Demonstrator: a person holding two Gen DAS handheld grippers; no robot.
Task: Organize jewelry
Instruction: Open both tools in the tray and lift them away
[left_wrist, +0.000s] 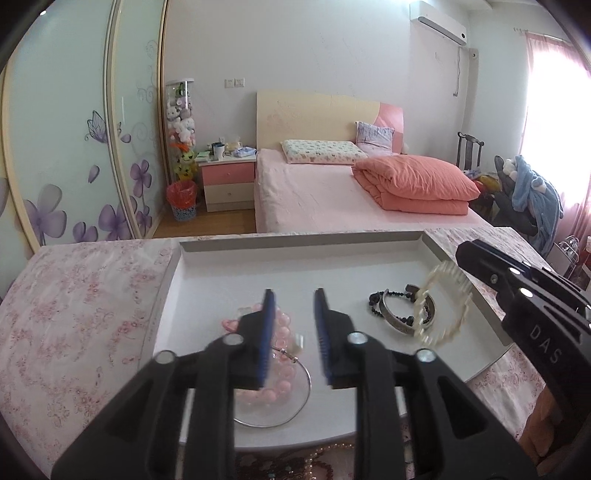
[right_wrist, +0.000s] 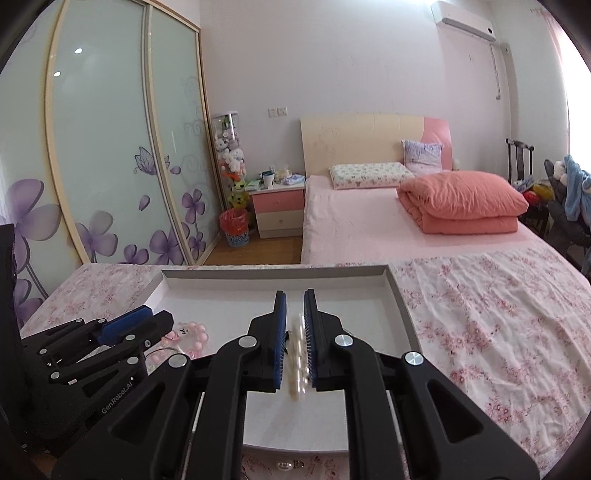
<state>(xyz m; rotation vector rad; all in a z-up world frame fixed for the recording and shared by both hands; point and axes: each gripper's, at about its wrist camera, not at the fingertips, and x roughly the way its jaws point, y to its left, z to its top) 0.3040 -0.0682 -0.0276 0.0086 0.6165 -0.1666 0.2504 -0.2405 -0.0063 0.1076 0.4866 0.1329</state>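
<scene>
Holding the pearl bracelet (left_wrist: 447, 302) edge-on, the right tool (right_wrist: 294, 325) is clamped on its beads, the loop hanging off the tool tip above the white tray (left_wrist: 295, 247), just over the dark bead strand (left_wrist: 376, 302) and silver bangle (left_wrist: 402, 323). Left tool (left_wrist: 293, 306) stands with its jaws apart and nothing between them; the pink bead bracelet (left_wrist: 284, 332) and thin wire hoop (left_wrist: 295, 413) lie directly beneath it in the tray. Judgement: pearl loop is light, limp and slick, probably elastic-strung, so pinch across two or three beads, gently, never the cord.
</scene>
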